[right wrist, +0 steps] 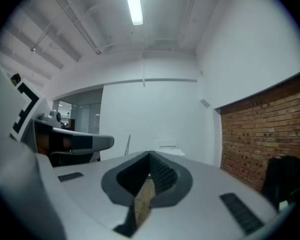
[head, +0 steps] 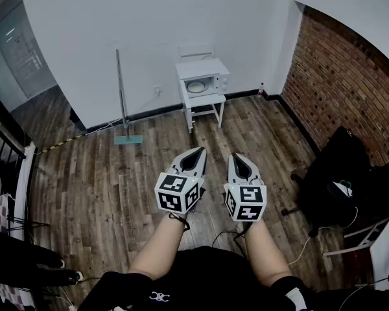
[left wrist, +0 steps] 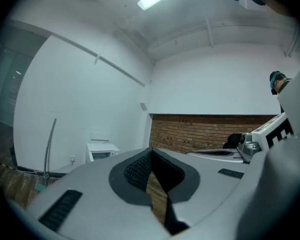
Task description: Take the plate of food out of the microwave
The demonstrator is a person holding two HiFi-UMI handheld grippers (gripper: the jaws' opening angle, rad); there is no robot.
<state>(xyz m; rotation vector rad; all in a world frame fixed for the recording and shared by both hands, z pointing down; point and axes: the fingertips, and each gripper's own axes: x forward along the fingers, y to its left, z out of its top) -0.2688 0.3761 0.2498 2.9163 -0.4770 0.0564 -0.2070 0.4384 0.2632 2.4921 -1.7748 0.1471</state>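
Observation:
A white microwave stands on a small white table against the far wall, well ahead of me. A round pale shape shows in its front; I cannot make out a plate of food. My left gripper and right gripper are held side by side above my knees, pointing toward the microwave. Both are shut with nothing between the jaws. In the left gripper view the left gripper points past the microwave. In the right gripper view the right gripper hides most of the microwave.
A mop leans on the wall left of the table, its head on the wooden floor. A brick wall runs along the right, with a black chair and cables before it. A dark metal frame stands at the left.

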